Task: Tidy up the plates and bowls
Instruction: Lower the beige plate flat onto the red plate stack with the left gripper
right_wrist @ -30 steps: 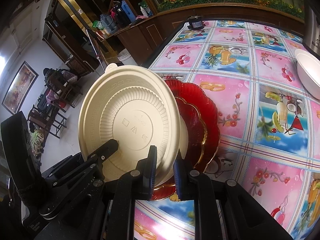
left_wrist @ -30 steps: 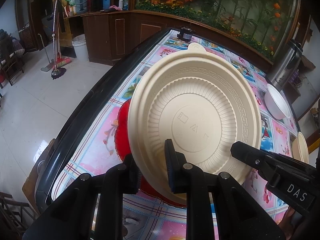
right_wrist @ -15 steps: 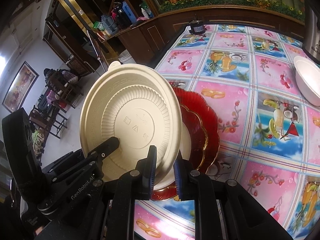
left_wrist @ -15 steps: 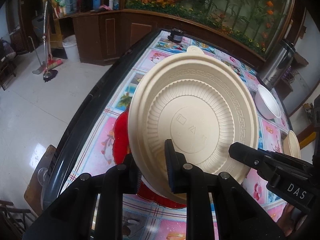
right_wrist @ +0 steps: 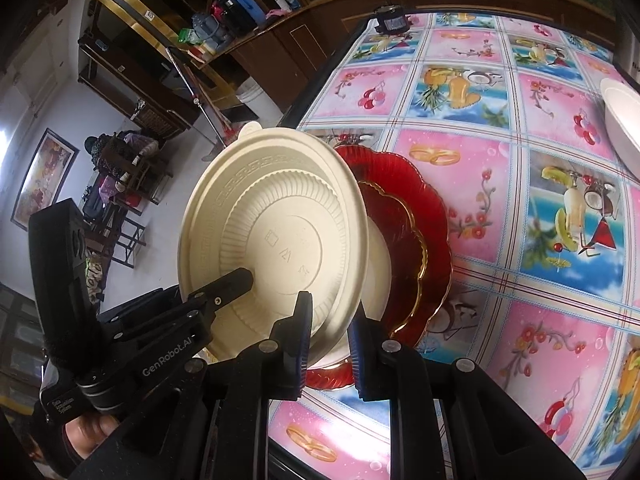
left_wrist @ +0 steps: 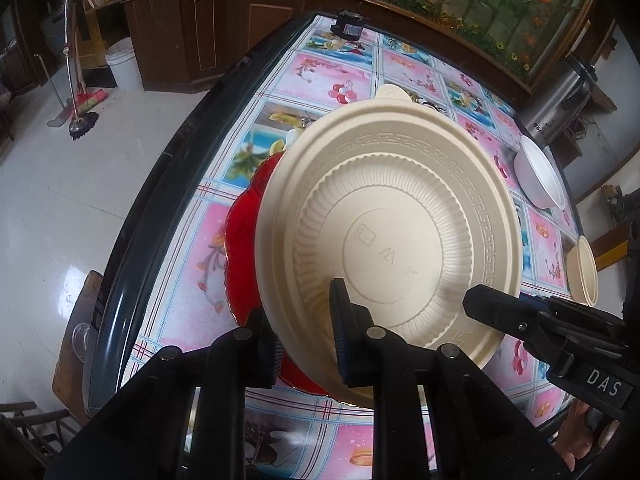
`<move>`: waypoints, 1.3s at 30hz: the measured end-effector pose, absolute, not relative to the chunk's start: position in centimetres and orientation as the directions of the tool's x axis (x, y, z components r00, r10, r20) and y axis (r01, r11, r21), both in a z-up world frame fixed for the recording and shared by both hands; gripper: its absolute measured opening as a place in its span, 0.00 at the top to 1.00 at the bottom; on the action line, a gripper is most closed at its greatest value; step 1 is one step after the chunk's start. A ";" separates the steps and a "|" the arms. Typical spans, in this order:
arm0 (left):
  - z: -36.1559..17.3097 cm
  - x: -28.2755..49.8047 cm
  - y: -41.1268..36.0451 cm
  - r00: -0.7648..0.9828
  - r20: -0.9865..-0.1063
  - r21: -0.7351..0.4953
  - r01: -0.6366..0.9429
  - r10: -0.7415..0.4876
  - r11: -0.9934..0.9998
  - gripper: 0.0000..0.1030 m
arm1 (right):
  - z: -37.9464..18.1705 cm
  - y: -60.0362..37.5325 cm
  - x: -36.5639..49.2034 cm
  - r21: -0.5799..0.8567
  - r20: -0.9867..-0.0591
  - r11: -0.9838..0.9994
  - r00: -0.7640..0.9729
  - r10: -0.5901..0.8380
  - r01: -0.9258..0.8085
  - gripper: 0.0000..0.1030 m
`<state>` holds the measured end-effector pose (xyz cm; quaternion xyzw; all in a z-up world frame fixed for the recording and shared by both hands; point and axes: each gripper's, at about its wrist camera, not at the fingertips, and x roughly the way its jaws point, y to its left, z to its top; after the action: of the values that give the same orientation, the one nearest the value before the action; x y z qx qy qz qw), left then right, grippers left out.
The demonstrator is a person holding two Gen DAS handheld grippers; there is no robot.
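A cream plate [left_wrist: 392,240] with a ribbed underside and a key-pattern rim is held tilted above the table, its underside facing both cameras. My left gripper [left_wrist: 304,340] is shut on its near rim. My right gripper [right_wrist: 330,340] is shut on the rim of the same plate [right_wrist: 276,240]. It shows in the left wrist view as a black finger [left_wrist: 504,312] against the plate's right side. Beneath lie a large red scalloped plate [right_wrist: 436,232] and a smaller gold-edged red plate [right_wrist: 400,248] on it. A pale dish [right_wrist: 378,272] on them is mostly hidden.
A white bowl [left_wrist: 540,172] and a small cream bowl [left_wrist: 584,272] stand at the right of the fruit-patterned tablecloth [right_wrist: 520,320]. A steel flask [left_wrist: 560,108] stands behind them. The dark table edge [left_wrist: 160,184] runs along the left, with tiled floor and a mop [left_wrist: 80,112] beyond.
The left wrist view has shifted along the table, and the cream plate sits lower and further right in it. Both grippers keep their hold on the plate.
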<state>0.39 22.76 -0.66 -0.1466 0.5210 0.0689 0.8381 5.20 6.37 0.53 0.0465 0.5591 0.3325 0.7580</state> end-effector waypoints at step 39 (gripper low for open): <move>-1.0 0.3 21.2 0.435 -0.900 -0.094 -0.270 0.035 0.958 0.81 | -1.0 5.8 6.0 0.475 -0.822 0.770 0.097 0.561 -0.425 0.80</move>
<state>0.35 21.22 -1.05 -0.1125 0.5239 0.0908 0.8394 5.96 5.76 -1.00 0.0582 0.5832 0.3339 0.7382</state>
